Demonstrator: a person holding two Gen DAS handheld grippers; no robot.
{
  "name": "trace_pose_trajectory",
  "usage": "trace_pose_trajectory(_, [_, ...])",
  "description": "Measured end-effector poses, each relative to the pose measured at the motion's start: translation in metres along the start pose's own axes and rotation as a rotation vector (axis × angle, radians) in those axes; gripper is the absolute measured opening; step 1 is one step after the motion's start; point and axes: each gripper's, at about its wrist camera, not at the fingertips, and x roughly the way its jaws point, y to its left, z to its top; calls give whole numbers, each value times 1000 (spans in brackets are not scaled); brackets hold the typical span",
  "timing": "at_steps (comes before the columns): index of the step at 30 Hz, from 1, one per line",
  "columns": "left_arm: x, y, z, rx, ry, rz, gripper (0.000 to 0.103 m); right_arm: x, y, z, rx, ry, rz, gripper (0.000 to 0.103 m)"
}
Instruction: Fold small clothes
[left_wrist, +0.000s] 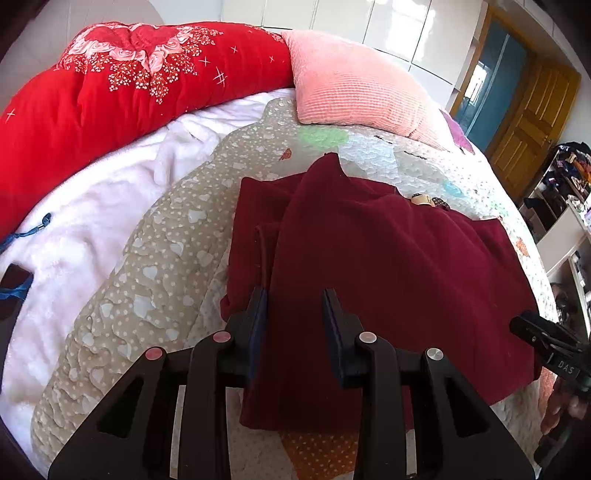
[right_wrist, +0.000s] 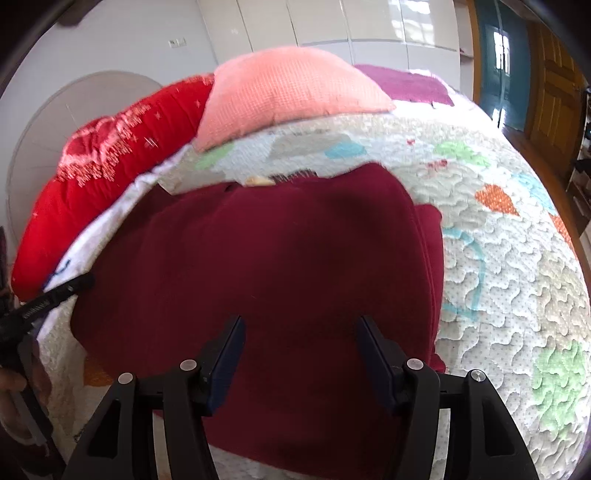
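While the dark red garment (left_wrist: 388, 266) is lying partly folded on the quilted bedspread (left_wrist: 155, 258), the left gripper (left_wrist: 295, 306) is hovering over its near edge, jaws parted, gripping nothing. Seen from the right wrist, the right gripper (right_wrist: 301, 332) is hanging wide open above the same garment (right_wrist: 258, 258), below the pink pillow (right_wrist: 288, 92).

Black left gripper (left_wrist: 295, 295), navy-padded jaws, round silver and pinkish screws

Patchwork quilt (left_wrist: 155, 266), pink pillow (left_wrist: 354, 85) — red comforter (left_wrist: 110, 96), wooden door (left_wrist: 532, 122)
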Motion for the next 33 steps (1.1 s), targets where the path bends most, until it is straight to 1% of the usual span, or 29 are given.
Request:
trace_pose_trajectory(3, [1,0,0,3,0,5,29,-3,1,0,3,-14,5,62])
trace_pose_trajectory(5, [0,2,0,-1,4,9,29,-8,3,1,20,-29,39,62])
trace_pose_trajectory(6, [-1,4,1,-14,2,-2,29,-9,5,2,25,-34,56,63])
trace_pose_trajectory(8, [-4,12,1,-56,1,-42,29,-10,10,5,14,-41,69,63])
trace_pose_trajectory(9, [-4,18,2,-91,8,-87,29,-11,14,6,1,-46,69,63])
trace_pose_trajectory(11, [-4,25,0,-136,10,-135,29,-10,20,9,-23,-50,65,63])
trace_pose_trajectory(12, [-3,27,-1,-143,11,-130,29,-9,20,10,-27,-52,64,63])
trace_pose_trajectory(13, [-2,27,-3,-132,15,-107,29,-7,20,12,-26,-53,62,63])
trace_pose_trajectory(15, [1,27,-6,-115,28,-93,29,2,16,13,-10,-41,51,63])
trace_pose_trajectory(16, [4,27,-9,-113,38,-87,29,10,13,13,1,-16,41,63])
trace_pose_trajectory(17, [5,27,-11,-113,43,-87,29,21,10,13,14,28,24,63])
trace_pose_trajectory(18, [7,27,-12,-114,45,-89,29,25,9,12,20,40,21,63])
trace_pose_trajectory(20, [9,28,-16,-123,41,-99,29,20,14,14,16,19,16,63])
trace_pose_trajectory(23, [14,30,-21,-148,40,-113,31,11,27,19,18,-1,81,63])
trace_pose_trajectory(26, [15,29,-23,-143,26,-109,32,6,47,20,-11,-29,95,63])
trace_pose_trajectory(29, [14,26,-24,-114,8,-97,34,7,62,20,-28,-30,115,63])
trace_pose_trajectory(33, [16,28,-27,-120,-12,-117,35,13,85,25,-38,-25,137,63])
